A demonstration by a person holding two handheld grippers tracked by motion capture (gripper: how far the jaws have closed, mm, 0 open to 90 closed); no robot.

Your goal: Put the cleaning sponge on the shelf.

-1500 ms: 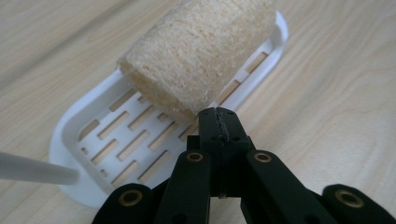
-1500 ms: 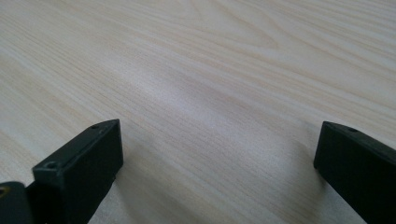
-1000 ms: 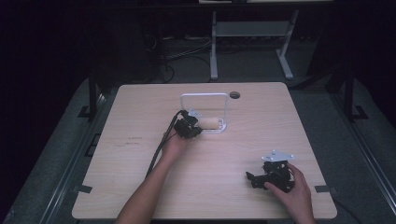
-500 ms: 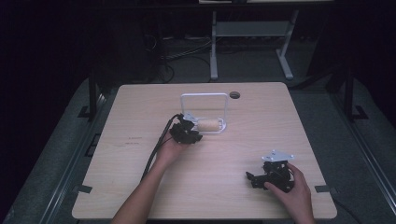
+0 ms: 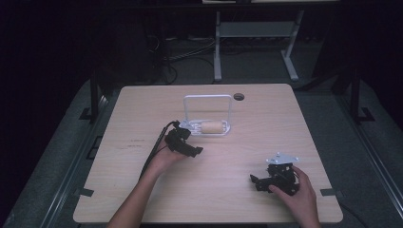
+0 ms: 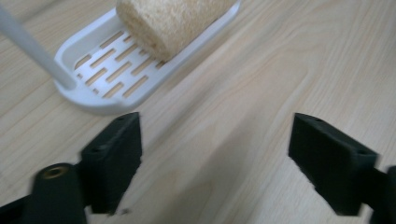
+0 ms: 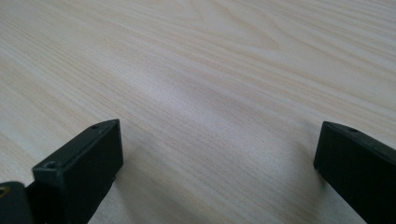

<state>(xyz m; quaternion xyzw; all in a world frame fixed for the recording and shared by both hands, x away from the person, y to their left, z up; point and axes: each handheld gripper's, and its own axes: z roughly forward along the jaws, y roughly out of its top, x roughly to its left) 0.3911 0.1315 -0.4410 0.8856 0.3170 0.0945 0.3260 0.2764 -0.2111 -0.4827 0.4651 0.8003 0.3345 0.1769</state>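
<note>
Counter: pale wood-grain counter (image 5: pixel 228 190), lit against a dark room.
Rack: white slotted plastic tray with an upright wire-frame handle (image 5: pixel 208 97), centre of the high view, upper left of the left gripper view.
Roll: tan, rough-fibred cylinder like a loofah sponge (image 5: pixel 212 127), lying on its side in the tray's right half.
Left gripper: left gripper (image 6: pixel 212 154) jaws spread wide, empty, just below-left of the tray in the high view.
Right gripper: right gripper (image 7: pixel 219 163) jaws spread, empty, low over bare counter at lower right, well apart from the tray.
Handling: the roll probably light, springy, coarse enough not to slip; best pinched across its middle, gently, since it may crush.
</note>
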